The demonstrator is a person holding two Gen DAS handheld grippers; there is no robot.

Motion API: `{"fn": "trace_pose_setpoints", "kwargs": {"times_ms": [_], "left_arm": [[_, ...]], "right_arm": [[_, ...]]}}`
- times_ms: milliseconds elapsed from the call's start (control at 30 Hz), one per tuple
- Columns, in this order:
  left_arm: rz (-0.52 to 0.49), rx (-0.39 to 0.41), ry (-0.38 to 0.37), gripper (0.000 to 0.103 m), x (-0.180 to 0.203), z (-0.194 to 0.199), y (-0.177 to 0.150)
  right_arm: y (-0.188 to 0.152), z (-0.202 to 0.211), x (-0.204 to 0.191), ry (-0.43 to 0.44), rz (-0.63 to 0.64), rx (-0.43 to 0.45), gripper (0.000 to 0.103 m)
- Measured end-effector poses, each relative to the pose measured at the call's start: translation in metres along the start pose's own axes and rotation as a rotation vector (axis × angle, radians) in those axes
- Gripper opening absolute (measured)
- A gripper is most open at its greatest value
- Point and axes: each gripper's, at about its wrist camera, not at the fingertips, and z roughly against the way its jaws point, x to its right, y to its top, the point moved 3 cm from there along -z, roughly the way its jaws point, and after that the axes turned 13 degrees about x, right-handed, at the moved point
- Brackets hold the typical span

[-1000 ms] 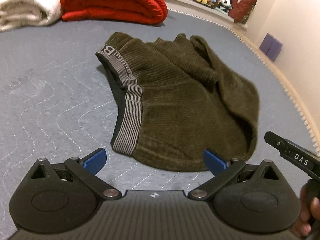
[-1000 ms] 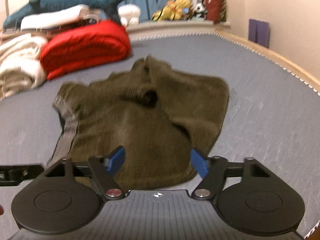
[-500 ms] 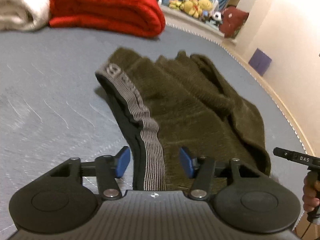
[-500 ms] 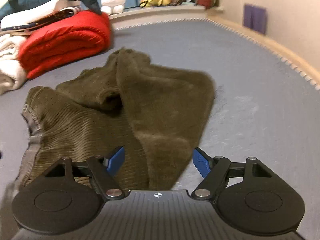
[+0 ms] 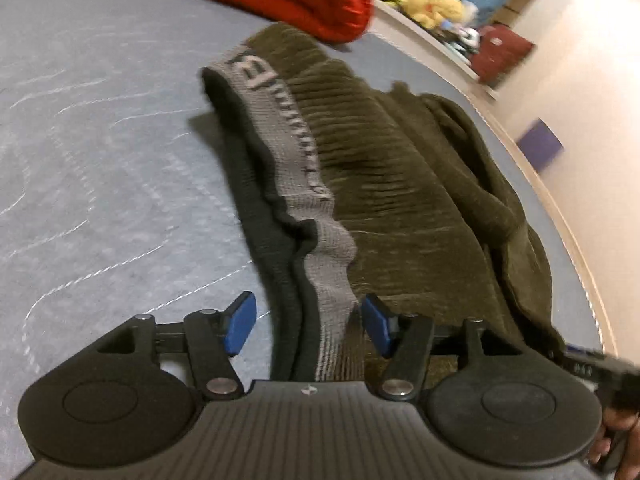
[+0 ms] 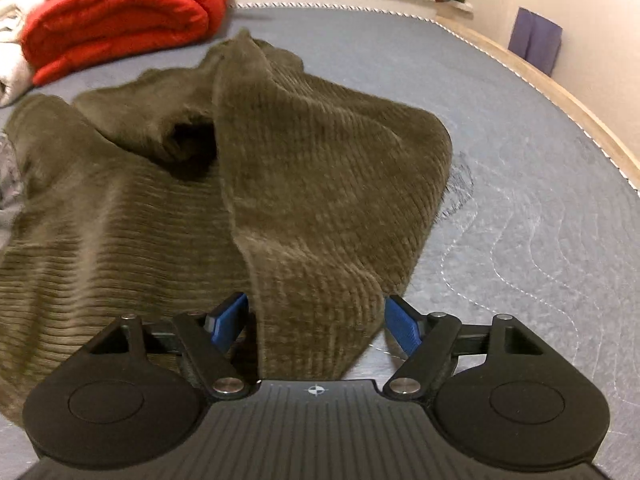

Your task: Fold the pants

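Now over the pants, both grippers agape

Lying crumpled on the grey quilted bed (image 5: 100,160): olive ribbed pants (image 5: 400,200), grey waistband (image 5: 280,136) toward the left side in the left wrist view, a loose fold of cloth heaped toward the far end.

Left gripper (image 5: 308,322) low over the near end of the waistband. Blue pads (image 5: 240,328) set apart, waistband and its dark inner edge running between them, neither pad pressing on the cloth. Jaws just narrowed from full spread, then widened a little. Nothing held.

Right gripper (image 6: 316,322) low over a raised ridge of the pants (image 6: 312,184) at the near edge. Blue pads (image 6: 402,330) wide, the ridge between them; left pad just beside the cloth, right pad clear of it, over the bed (image 6: 540,200). Jaws just opened a little more. Nothing gripped.

At the right edge of the left wrist view: a blurred black part of the other gripper (image 5: 600,368) and some fingers (image 5: 624,440).

Beyond the pants: a folded red blanket (image 6: 116,12) and a white one (image 6: 12,64) beside it. Along the far ledge, plush toys (image 5: 432,0), blurred. On the wall to the right, a purple sheet (image 6: 536,38).
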Motion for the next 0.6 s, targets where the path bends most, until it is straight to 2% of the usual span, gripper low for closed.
{"fn": "trace_pose_setpoints", "kwargs": {"times_ms": [100, 167, 233, 300, 367, 433, 500, 600], "left_arm": [[-0.018, -0.002, -0.050, 0.064, 0.006, -0.004, -0.004], [-0.050, -0.005, -0.064, 0.064, 0.013, -0.006, -0.007], [-0.108, -0.005, -0.051, 0.062, 0.022, -0.007, -0.010], [-0.219, -0.002, -0.022, 0.059, 0.034, -0.008, -0.014], [-0.300, 0.003, 0.003, 0.052, 0.040, -0.008, -0.018], [-0.315, 0.004, 0.012, 0.040, 0.038, -0.006, -0.016], [-0.301, 0.007, 0.000, 0.033, 0.037, 0.000, -0.011], [-0.307, 0.028, -0.033, 0.028, 0.043, 0.015, -0.004]], "right_arm": [[-0.004, -0.010, 0.006, -0.036, -0.005, -0.022, 0.075], [-0.006, -0.013, 0.010, -0.037, -0.024, -0.027, 0.074], [-0.005, -0.013, 0.012, -0.035, -0.038, -0.024, 0.067], [-0.003, -0.012, 0.012, -0.041, -0.031, -0.006, 0.054], [0.000, -0.009, 0.010, -0.065, -0.005, 0.019, 0.045], [0.003, -0.006, 0.010, -0.072, 0.006, 0.041, 0.034], [0.005, -0.003, 0.012, -0.073, 0.003, 0.053, 0.017], [0.009, 0.006, 0.015, -0.069, -0.014, 0.066, 0.010]]}}
